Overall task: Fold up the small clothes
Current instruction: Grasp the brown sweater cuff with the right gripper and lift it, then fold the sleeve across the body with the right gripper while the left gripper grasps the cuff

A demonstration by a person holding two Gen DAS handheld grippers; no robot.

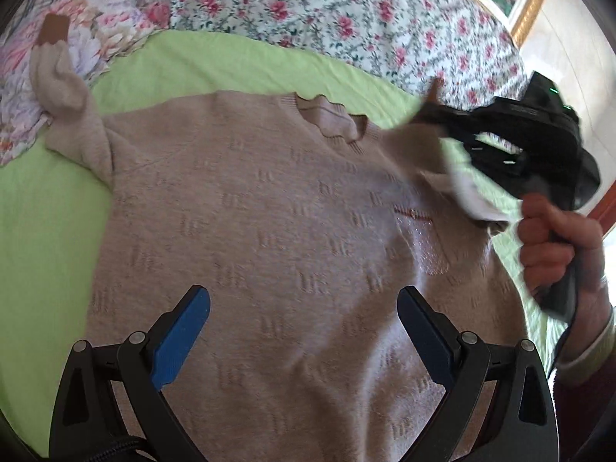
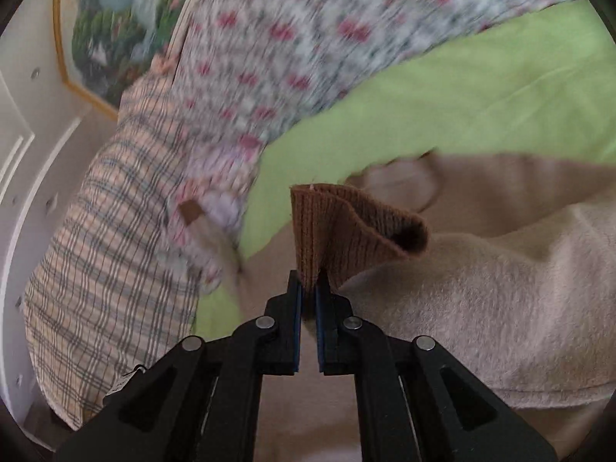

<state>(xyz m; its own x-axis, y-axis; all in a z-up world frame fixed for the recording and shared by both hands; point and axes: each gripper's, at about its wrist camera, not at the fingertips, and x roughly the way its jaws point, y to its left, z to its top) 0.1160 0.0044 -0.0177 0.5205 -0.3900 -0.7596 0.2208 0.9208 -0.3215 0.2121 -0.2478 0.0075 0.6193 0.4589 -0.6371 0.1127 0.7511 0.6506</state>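
Observation:
A small beige knit sweater (image 1: 269, 215) lies front up on a light green sheet (image 1: 46, 231), neck toward the far side. Its left sleeve (image 1: 65, 88) with a brown cuff lies up onto the pillows. My left gripper (image 1: 304, 300) is open and empty above the sweater's lower body. My right gripper (image 2: 308, 288) is shut on the brown ribbed cuff (image 2: 338, 227) of the right sleeve (image 2: 481, 292) and holds it lifted over the sweater. In the left wrist view the right gripper (image 1: 427, 109) is at the right, blurred, with the sleeve trailing from it.
Floral bedding (image 1: 327, 11) and pillows (image 1: 96, 30) border the far side of the sheet. A plaid pillow (image 2: 107, 250) lies at the left in the right wrist view. A framed picture (image 2: 115, 30) hangs on the wall. The person's hand (image 1: 550, 242) holds the right gripper.

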